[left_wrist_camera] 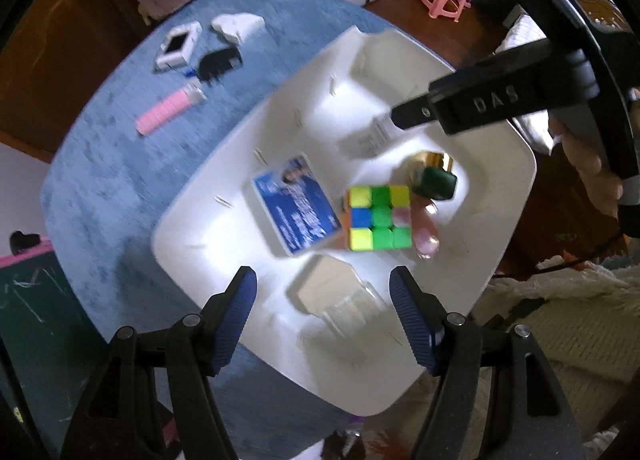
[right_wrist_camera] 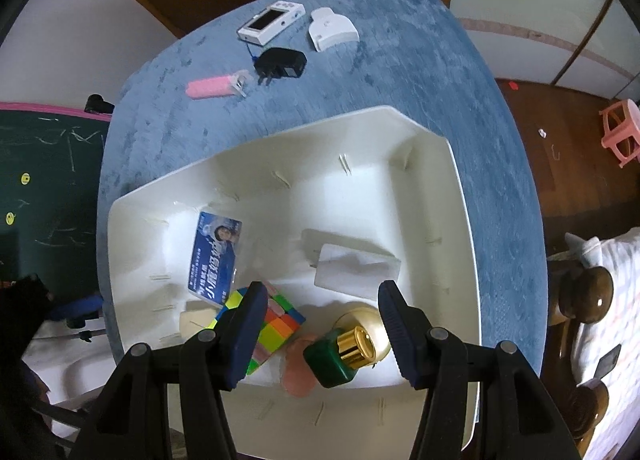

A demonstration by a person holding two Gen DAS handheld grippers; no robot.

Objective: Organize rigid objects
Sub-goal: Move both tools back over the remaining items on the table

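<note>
A white bin (right_wrist_camera: 460, 196) on the blue table holds a colour cube (left_wrist_camera: 379, 218), a blue card pack (left_wrist_camera: 296, 208), a green bottle with a gold cap (right_wrist_camera: 340, 356), a pink piece (right_wrist_camera: 298, 376) and a clear box (left_wrist_camera: 340, 296). My left gripper (left_wrist_camera: 323, 284) hangs open above the clear box, with its pads apart from it. My right gripper (right_wrist_camera: 322, 292) is open over the cube (right_wrist_camera: 272, 324) and the bottle, and nothing is between its fingers. Outside the bin lie a pink bar (right_wrist_camera: 212, 88), a black plug (right_wrist_camera: 280, 64), a white handheld device (right_wrist_camera: 272, 22) and a white part (right_wrist_camera: 332, 30).
The blue cloth table (right_wrist_camera: 400, 60) has bare room beyond and to the right of the bin. A green chalkboard (right_wrist_camera: 48, 180) stands to the left and a pink stool (right_wrist_camera: 622, 132) is on the wooden floor. A person's hand (left_wrist_camera: 592, 172) holds the right gripper's handle.
</note>
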